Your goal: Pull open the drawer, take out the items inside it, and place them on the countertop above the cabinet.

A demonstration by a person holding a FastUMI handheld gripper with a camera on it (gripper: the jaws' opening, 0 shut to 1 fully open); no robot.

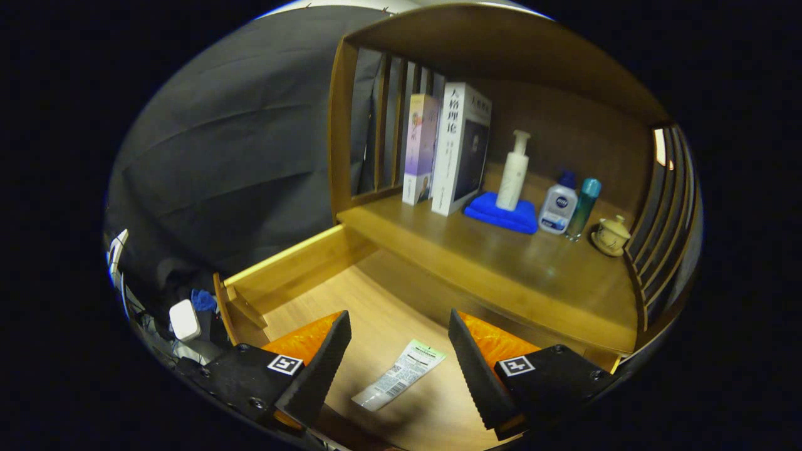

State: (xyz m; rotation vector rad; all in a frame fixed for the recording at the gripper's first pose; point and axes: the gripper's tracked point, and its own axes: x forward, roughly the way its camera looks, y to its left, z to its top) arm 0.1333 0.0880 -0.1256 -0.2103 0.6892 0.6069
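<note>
**Now over the open drawer, tube not yet picked**

So we have the drawer [313, 275] pulled out and our gripper [398, 363] hovering above it, fingers spread wide, holding nothing. One item is visible inside: a flat tube [398, 374] lying on the drawer floor, between the fingers and seemingly below them, slanted across the gap. We can't tell how much height is left between fingertips and tube.

The countertop [501, 263] sits just beyond the drawer. On it: two books [448, 150], a pump bottle [514, 169] on a blue cloth [501, 216], a clear bottle [557, 207], a teal bottle [584, 207] and a small lidded cup [611, 235]. The near strip of wood looks free for the drop.

Risks, as we judge them:
- The tube is thin and flat, so the fingers could scrape the floor and push it instead of pinching it.
- The tube is slanted, so closing without turning may catch only one edge and let it slip.
- On the lift, the countertop's front lip overhangs the path and could knock the tube loose.
- Placing too deep could tip the bottles.
</note>
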